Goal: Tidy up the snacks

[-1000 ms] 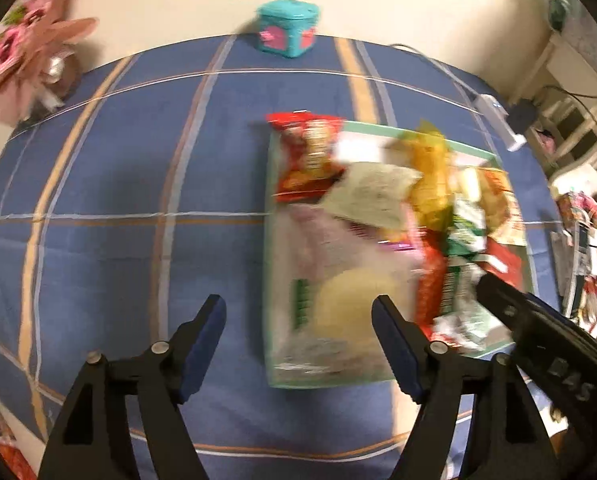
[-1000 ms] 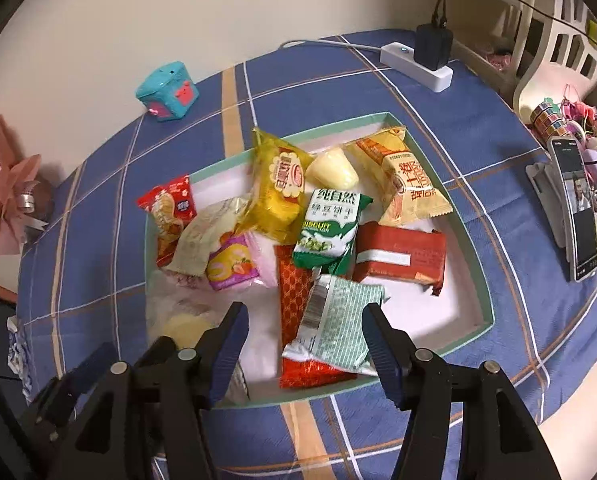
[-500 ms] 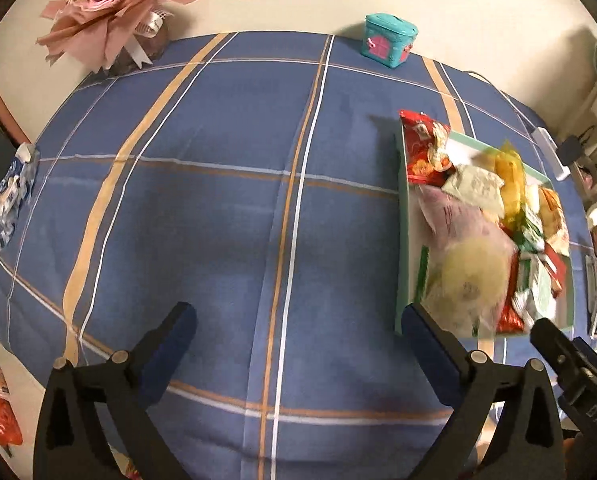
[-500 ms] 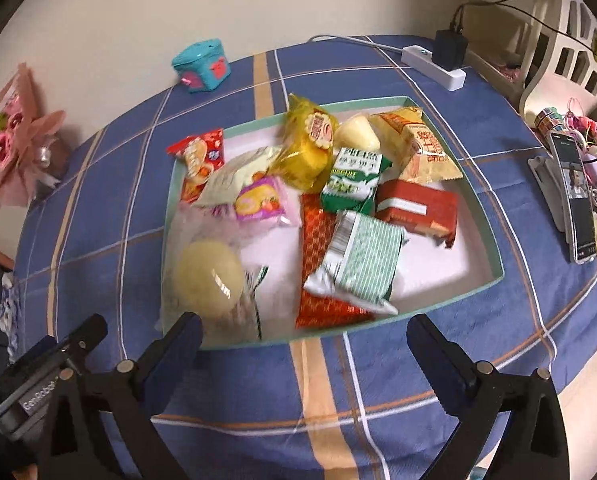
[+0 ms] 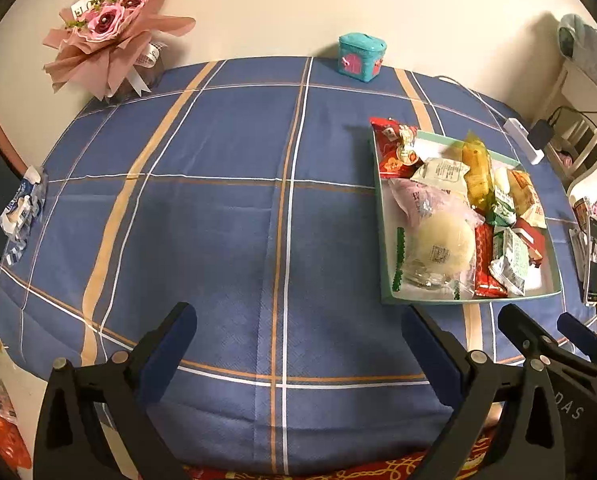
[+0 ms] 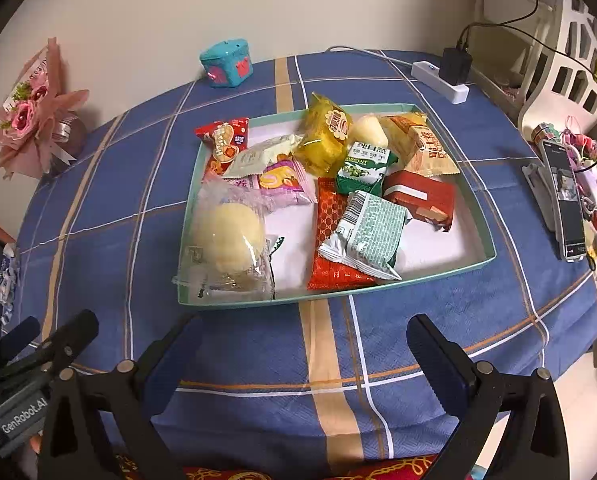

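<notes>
Nearest, left claw [image 5: 296,344] and right claw [image 6: 298,354] both released wide, gripping nothing, hovering over the blue plaid surface [image 5: 218,240]. Farther, at 12 o'clock from the right claw, at 2 o'clock from the left: green tray [image 6: 378,282] heaped with snacks [image 6: 372,232]. Beyond, near the wall, teal box [image 6: 227,63]; at 10 o'clock, pink bouquet [image 5: 106,36].

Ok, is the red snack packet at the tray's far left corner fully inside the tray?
No. The red snack packet lies over the tray rim at that corner, its top end sticking out above the blue tablecloth.
</notes>
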`<action>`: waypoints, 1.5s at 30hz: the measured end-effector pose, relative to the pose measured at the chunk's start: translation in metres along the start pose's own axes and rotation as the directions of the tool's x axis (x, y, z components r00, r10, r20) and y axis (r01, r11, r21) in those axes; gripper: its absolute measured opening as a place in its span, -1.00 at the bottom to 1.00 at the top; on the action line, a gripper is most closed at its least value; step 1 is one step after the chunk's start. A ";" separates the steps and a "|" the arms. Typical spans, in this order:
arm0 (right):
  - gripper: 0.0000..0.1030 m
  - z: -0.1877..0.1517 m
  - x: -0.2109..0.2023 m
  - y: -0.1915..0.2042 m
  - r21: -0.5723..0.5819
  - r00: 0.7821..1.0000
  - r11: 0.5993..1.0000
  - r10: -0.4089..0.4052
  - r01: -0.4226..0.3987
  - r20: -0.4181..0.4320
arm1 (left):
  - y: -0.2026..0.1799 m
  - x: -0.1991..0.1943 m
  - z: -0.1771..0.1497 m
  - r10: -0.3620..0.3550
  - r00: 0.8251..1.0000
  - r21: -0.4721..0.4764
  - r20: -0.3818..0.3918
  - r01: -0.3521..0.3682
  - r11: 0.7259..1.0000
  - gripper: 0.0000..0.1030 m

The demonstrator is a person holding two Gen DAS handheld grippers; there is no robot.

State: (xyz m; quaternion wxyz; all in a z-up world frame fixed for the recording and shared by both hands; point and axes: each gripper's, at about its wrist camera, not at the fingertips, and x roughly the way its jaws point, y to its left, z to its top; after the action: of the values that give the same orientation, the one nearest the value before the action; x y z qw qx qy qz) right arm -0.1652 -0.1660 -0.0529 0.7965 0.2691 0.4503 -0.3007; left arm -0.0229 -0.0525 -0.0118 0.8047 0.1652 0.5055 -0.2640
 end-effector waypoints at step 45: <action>1.00 0.002 -0.003 0.002 -0.038 1.000 0.999 -0.004 0.004 0.005 | 0.011 0.004 0.000 0.134 0.990 -0.051 -0.054 -0.136 0.989 0.98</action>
State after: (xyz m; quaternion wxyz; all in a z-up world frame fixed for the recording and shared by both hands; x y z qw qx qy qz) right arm -0.1636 -0.1654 -0.0492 0.8021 0.2522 0.4544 -0.2943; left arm -0.0152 -0.0446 -0.0158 0.8120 0.1836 0.5202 -0.1907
